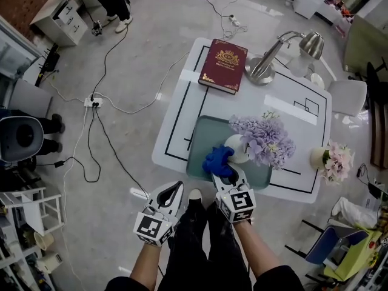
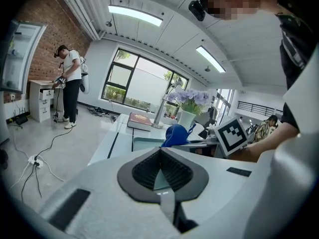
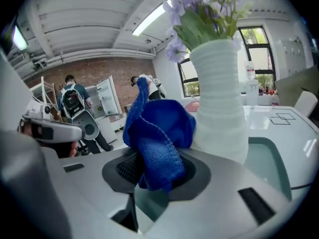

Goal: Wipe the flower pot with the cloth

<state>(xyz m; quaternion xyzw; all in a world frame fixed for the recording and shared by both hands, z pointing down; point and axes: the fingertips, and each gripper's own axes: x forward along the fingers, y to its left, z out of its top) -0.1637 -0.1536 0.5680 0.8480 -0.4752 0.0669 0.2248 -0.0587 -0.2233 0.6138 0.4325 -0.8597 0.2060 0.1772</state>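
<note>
Here, the right gripper [image 3: 152,173] is clamped on a bunched blue cloth [image 3: 158,133]. A fold of the cloth is pinched between the jaws and the rest billows up and forward. The cloth is pressed against the left side of the flower pot [image 3: 219,103], a white ribbed vessel holding pale purple flowers [image 3: 199,9].

Seen from the head camera, that gripper [image 1: 227,174] reaches in from the near edge of a white table [image 1: 182,102]. The cloth [image 1: 218,160] sits between its tips and the pot [image 1: 238,149]. The pot stands on a green-tinted tray [image 1: 203,138], and the purple flowers [image 1: 264,139] spread out to its right.

The left gripper [image 2: 160,169] has its jaws drawn together with nothing between them. It is held low and off the table, over the grey floor [image 1: 121,180] beside the person's legs [image 1: 173,194].

Farther across the tabletop lie a dark red book [image 1: 224,65] and a metal desk lamp [image 1: 285,47]. A smaller pot of pink flowers [image 1: 330,161] stands near the right edge, well apart from the tray. Cables [image 1: 97,102] trail over the floor to the left.
</note>
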